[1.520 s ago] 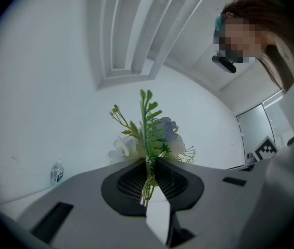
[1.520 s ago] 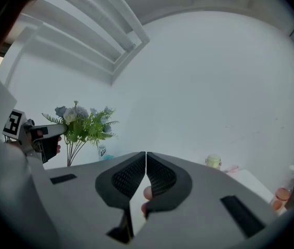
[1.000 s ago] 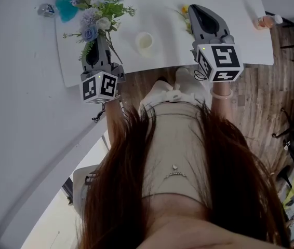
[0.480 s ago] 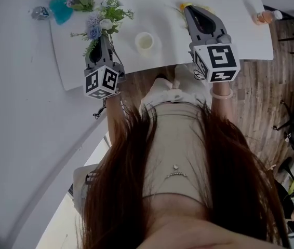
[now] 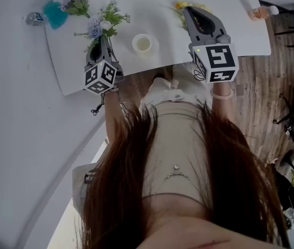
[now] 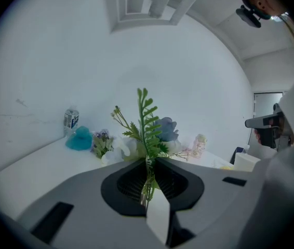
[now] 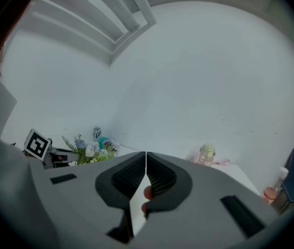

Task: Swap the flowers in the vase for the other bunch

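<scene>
Left gripper (image 5: 101,39), fingers clamped on the stems of the blue bunch (image 5: 101,25), has sunk toward the surface (image 5: 235,30); the vase (image 5: 143,44) stands empty. Right gripper (image 5: 190,12), fingers together and empty, hovers beside the yellow bunch (image 5: 180,6).

Entry, left gripper (image 5: 100,41): we log it lowered toward the bench (image 5: 152,9). Its blue-and-white bunch (image 5: 101,25) now stands clear of the purple sprig (image 5: 74,3) at 10 o'clock, slightly nearer the white vase (image 5: 143,44) at 4 o'clock.
</scene>
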`<state>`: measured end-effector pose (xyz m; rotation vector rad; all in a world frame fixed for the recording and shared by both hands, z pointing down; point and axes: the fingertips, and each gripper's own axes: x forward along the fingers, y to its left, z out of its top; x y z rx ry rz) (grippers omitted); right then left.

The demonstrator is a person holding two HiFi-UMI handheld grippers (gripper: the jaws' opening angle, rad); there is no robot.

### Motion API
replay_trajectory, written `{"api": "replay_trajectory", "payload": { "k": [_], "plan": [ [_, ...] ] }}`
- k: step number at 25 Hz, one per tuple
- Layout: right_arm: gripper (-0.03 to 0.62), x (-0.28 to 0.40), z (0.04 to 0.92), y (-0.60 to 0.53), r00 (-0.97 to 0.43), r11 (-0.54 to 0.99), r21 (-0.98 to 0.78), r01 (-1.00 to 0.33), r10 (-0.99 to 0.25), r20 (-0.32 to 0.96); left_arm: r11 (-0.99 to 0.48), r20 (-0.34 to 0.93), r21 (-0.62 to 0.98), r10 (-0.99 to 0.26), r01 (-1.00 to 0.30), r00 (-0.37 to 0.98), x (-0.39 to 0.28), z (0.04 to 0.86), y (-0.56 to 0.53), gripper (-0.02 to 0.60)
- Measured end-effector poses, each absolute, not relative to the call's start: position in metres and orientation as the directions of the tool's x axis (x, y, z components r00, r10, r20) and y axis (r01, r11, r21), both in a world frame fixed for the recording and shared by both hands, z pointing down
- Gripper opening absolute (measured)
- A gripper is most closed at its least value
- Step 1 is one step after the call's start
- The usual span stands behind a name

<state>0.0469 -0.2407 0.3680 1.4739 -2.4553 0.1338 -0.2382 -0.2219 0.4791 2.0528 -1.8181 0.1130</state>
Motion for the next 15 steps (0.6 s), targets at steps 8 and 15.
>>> {"api": "replay_trajectory", "payload": {
  "k": [8, 15],
  "plan": [
    [0.028, 0.049, 0.371, -0.239, -0.429, 0.470, 0.081, -0.879, -0.853, 0.297, -0.072, 0.389, 0.236, -0.907, -0.969, 0.162, -0.241, 0.507, -0.228, 0.049],
    [0.029, 0.055, 0.370, -0.238, -0.420, 0.455, 0.058, -0.888, -0.857, 0.298, -0.054, 0.425, 0.249, -0.891, -0.967, 0.159, -0.241, 0.525, -0.231, 0.051]
  ]
}}
